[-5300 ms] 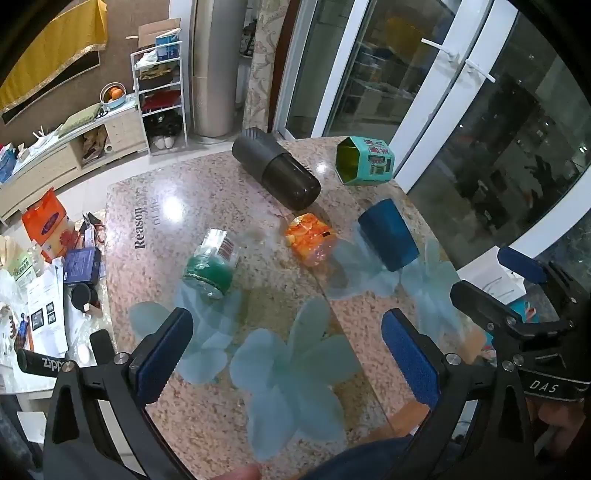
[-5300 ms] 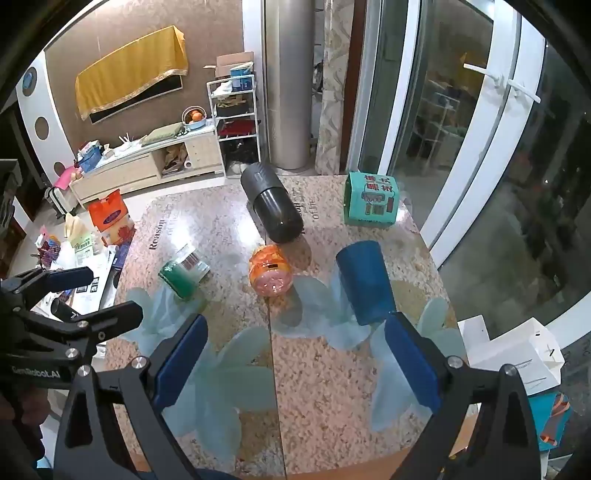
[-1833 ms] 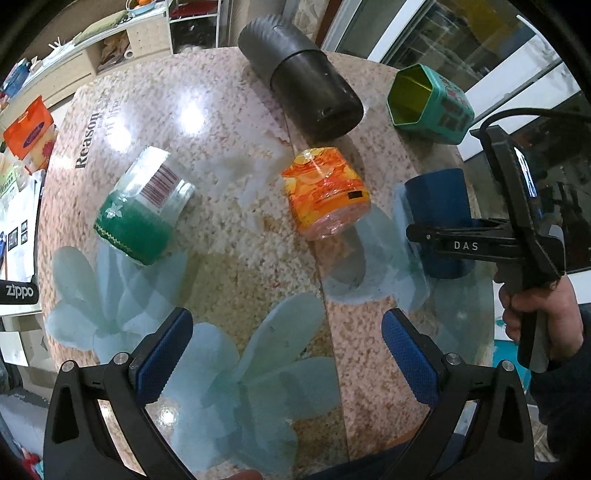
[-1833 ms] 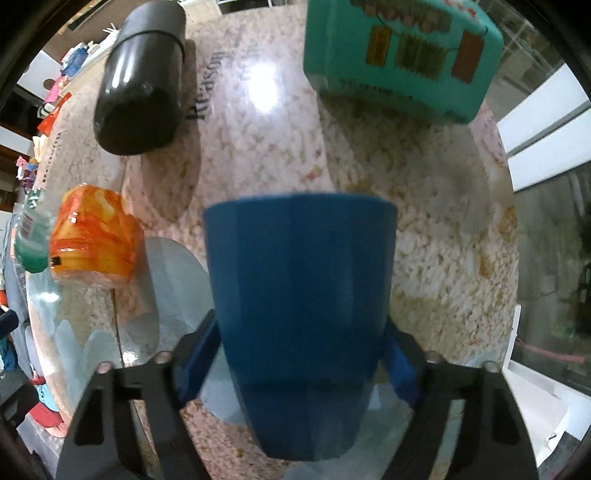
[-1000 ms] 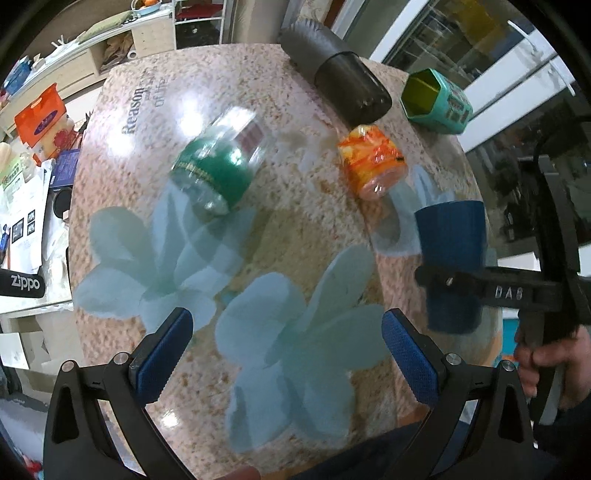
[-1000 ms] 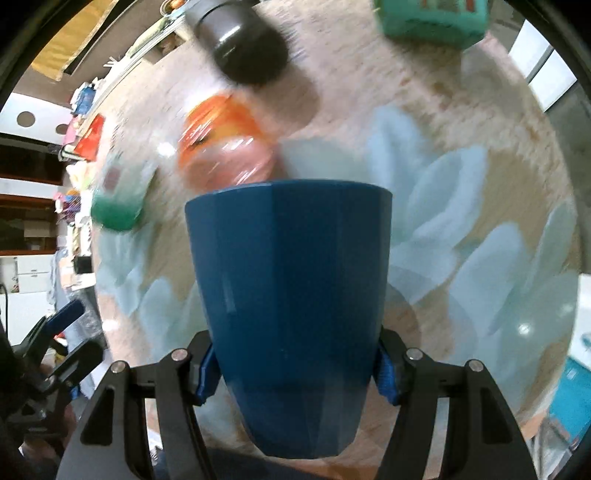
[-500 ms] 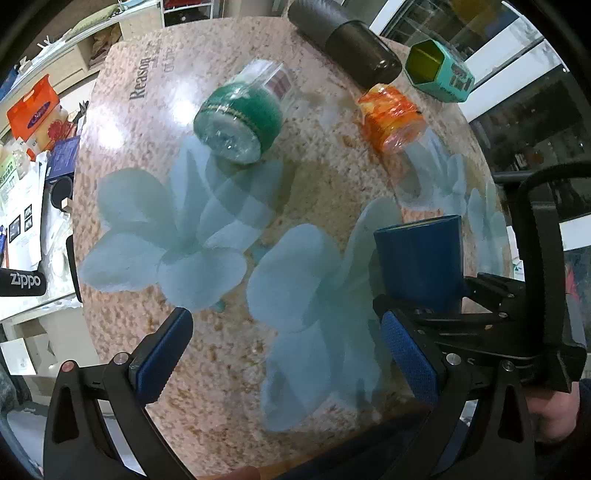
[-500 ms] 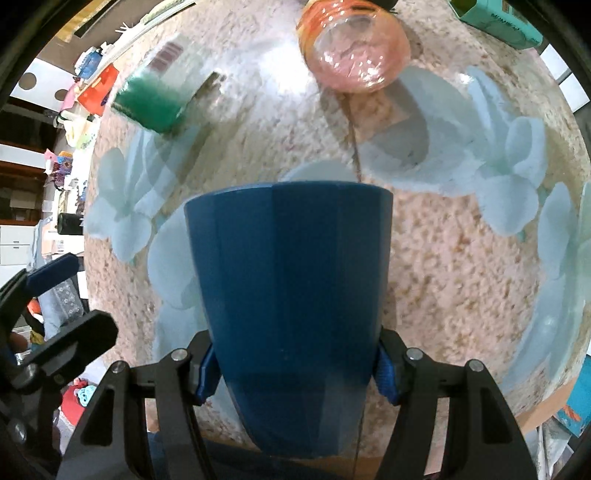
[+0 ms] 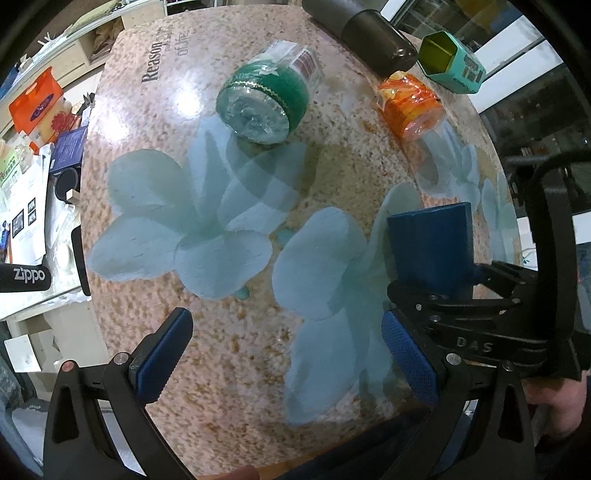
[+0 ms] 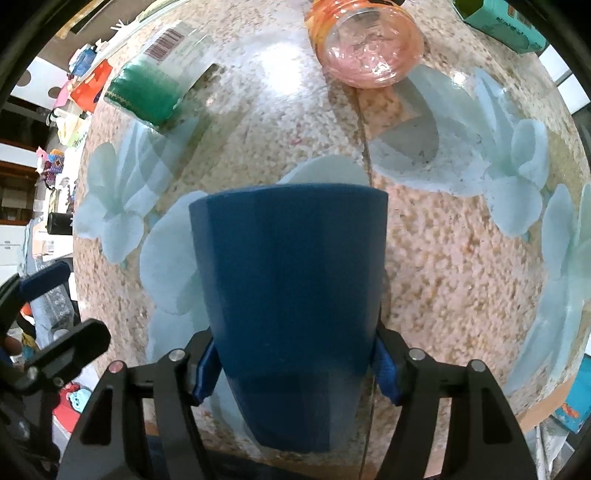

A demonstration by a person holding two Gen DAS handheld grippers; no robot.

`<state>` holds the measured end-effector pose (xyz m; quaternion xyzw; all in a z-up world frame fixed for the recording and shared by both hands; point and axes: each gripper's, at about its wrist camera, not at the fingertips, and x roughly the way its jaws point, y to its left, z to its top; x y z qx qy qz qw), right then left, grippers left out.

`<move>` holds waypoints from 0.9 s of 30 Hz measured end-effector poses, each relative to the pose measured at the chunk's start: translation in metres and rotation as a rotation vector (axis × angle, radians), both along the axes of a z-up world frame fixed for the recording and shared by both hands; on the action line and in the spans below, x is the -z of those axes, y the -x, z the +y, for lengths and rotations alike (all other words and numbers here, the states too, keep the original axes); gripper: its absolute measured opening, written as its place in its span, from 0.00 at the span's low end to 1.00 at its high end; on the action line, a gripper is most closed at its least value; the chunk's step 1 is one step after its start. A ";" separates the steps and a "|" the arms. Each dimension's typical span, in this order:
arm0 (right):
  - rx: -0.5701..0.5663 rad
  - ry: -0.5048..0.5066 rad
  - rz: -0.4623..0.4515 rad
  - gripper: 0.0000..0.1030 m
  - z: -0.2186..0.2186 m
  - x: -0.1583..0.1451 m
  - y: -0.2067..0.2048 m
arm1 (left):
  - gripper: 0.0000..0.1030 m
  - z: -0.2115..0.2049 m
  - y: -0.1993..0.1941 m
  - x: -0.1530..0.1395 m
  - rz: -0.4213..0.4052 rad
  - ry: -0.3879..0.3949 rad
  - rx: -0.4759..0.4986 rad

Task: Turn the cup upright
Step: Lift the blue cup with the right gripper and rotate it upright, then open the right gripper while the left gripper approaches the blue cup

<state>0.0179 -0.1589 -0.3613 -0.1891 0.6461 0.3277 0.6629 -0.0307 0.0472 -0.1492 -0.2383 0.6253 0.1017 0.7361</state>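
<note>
The dark blue faceted cup fills the middle of the right wrist view, wide rim away from the camera, narrow base toward it. My right gripper is shut on the cup near its base, above the table near the front edge. In the left wrist view the cup sits at right, clamped by the right gripper. My left gripper is open and empty above the table's front edge, left of the cup.
The speckled stone table has pale flower patterns. On it lie a green jar, an orange jar, a black cylinder and a teal hexagonal box. Clutter sits on a shelf at left.
My right gripper closed on the lying blue cup, lifted it and carried it toward the table's front edge. Over the last half second it hardly moved. The left gripper stayed open.
</note>
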 end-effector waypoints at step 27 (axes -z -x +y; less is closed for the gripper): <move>0.097 -0.191 -0.072 1.00 -0.116 -0.109 -0.035 | 1.00 -0.041 -0.029 -0.045 -0.057 0.091 0.021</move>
